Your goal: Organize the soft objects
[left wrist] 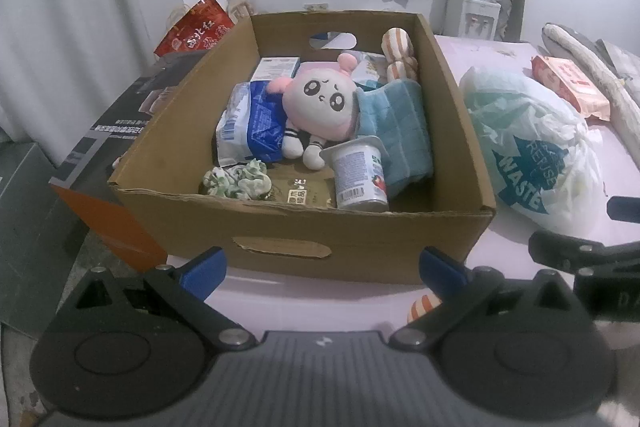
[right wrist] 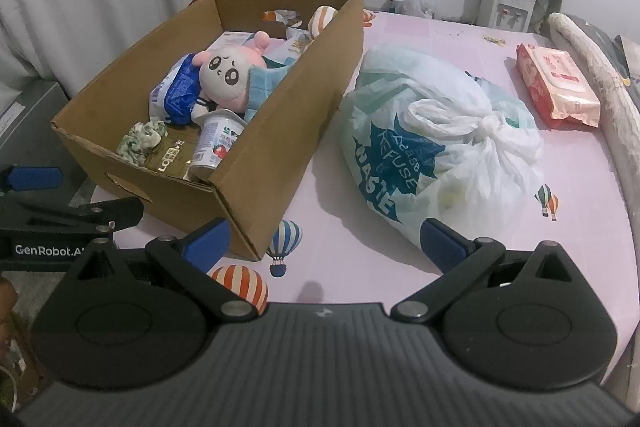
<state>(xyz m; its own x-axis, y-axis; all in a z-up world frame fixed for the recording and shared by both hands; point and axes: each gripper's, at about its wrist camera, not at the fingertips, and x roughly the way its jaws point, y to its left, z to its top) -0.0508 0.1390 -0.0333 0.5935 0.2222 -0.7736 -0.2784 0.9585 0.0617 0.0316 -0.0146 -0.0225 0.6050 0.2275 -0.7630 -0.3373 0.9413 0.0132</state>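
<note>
**Cardboard box of soft goods on pink balloon-print sheet**

Cardboard box (left wrist: 280,239): holds pink plush doll (left wrist: 318,99), blue folded towel (left wrist: 404,123), green-white scrunchie (left wrist: 236,179), striped plush (left wrist: 396,53), blue-white packet (left wrist: 250,125), yogurt cup (left wrist: 360,175).
Tied plastic bag (right wrist: 436,143), just right of the box: printed "Please REFUSE WASTE".
Pink wipes pack (right wrist: 556,87): text unreadable.
Left hand-held gripper (left wrist: 322,267): fingers spread, empty; housing reads "GenRobot.AI".
Right hand-held gripper (right wrist: 326,239): fingers spread, empty.

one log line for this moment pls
left gripper: open, empty, facing cardboard box | right gripper: open, empty, over bed near tied plastic bag | pink plush: in box
</note>
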